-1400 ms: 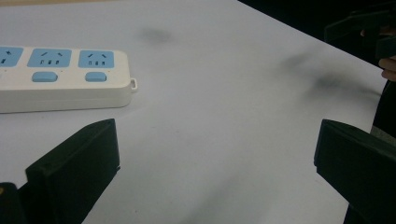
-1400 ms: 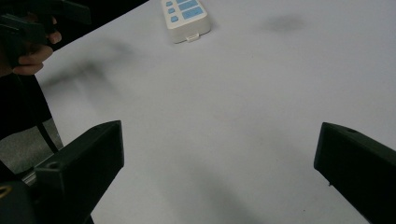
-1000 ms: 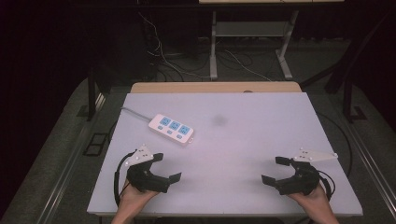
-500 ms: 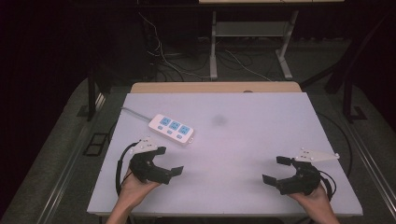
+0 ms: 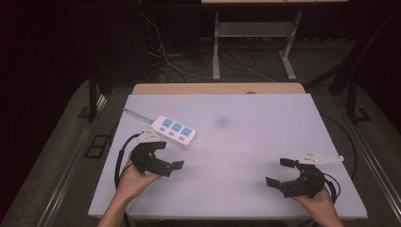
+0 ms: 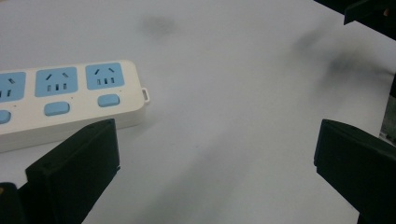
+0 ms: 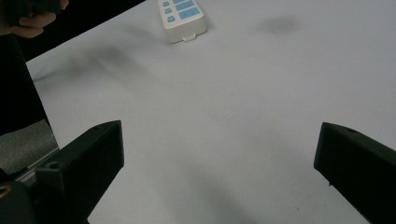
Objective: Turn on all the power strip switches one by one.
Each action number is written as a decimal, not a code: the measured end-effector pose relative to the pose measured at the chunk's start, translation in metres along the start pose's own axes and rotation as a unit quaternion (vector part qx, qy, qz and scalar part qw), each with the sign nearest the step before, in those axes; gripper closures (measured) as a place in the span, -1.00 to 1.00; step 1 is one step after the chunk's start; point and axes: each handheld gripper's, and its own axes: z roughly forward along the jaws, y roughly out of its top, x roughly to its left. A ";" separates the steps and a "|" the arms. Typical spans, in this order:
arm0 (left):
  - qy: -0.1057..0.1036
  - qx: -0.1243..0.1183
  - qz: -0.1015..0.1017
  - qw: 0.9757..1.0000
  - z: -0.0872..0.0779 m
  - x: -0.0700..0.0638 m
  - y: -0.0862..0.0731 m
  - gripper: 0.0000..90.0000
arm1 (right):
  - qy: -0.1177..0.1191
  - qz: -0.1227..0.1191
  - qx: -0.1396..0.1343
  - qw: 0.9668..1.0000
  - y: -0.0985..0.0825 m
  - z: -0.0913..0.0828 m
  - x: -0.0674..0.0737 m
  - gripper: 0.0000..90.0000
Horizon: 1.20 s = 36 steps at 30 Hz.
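1. A white plastic power strip with three light-blue sockets and three light-blue buttons (image 5: pixel 174 130) lies flat on the pale, matt white worktop (image 5: pixel 246 142), in its left half, nearer to the far edge than to the near edge.
2. The strip lies slanted: its cable end points to the far left corner, and its free end points toward the middle of the worktop.
3. A thin white cable (image 5: pixel 137 115) goes from the strip toward the left edge.
4. The black two-jaw left gripper (image 5: pixel 171 156), held in the person's left hand (image 5: pixel 135 177), is just beside the strip, on the side of the near edge. I cannot tell if it touches the strip.
5. Its jaws stand wide apart and hold nothing; in the left gripper view the free end of the strip is seen just beyond one jaw, and bare worktop lies between the jaws.
6. The black two-jaw right gripper (image 5: pixel 280 172), held in the person's right hand (image 5: pixel 317 196), is close to the near right corner, well apart from the strip.
7. Its jaws also stand wide apart with nothing between them; they point toward the middle of the worktop.
8. A dim grey smudge (image 5: pixel 221 122) marks the worktop near the middle, a little toward the far edge, to the right of the strip.
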 end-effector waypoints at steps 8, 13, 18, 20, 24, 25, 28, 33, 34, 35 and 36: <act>0.005 0.013 0.004 1.000 -0.001 0.007 0.012 -1.00 | 0.000 0.000 0.000 1.000 0.000 0.000 0.000 -0.97; 0.005 0.018 0.001 1.000 -0.002 0.013 0.019 -1.00 | -0.001 0.000 0.000 1.000 0.000 -0.001 0.000 -0.97; 0.007 0.030 0.006 1.000 -0.001 0.018 0.026 -1.00 | -0.001 0.000 -0.001 1.000 0.000 -0.001 0.000 -0.97; 0.007 0.034 0.008 0.999 0.000 0.019 0.029 -1.00 | -0.002 -0.001 -0.001 1.000 0.000 -0.001 0.000 -0.97; 0.006 0.046 0.012 0.999 0.003 0.023 0.036 -1.00 | -0.002 -0.002 -0.001 1.000 -0.001 0.000 0.000 -0.97; 0.007 0.049 0.012 0.999 0.003 0.024 0.038 -1.00 | -0.001 -0.002 -0.001 1.000 -0.001 0.000 0.000 -0.97; 0.010 0.056 0.013 0.998 0.005 0.028 0.043 -1.00 | -0.002 -0.003 -0.001 1.000 -0.001 0.000 0.000 -0.97; 0.011 0.066 0.015 0.998 0.008 0.034 0.051 -1.00 | -0.002 -0.003 -0.002 1.000 -0.001 0.000 0.000 -0.97; 0.012 0.068 0.015 0.998 0.008 0.035 0.053 -1.00 | -0.002 -0.003 -0.002 1.000 -0.001 0.000 0.000 -0.97; 0.013 0.068 0.015 0.997 0.009 0.037 0.054 -1.00 | -0.003 -0.004 -0.002 1.000 -0.001 0.000 0.000 -0.97; 0.013 0.067 0.013 0.998 0.010 0.037 0.055 -1.00 | -0.003 -0.004 -0.002 1.000 -0.001 0.000 0.000 -0.97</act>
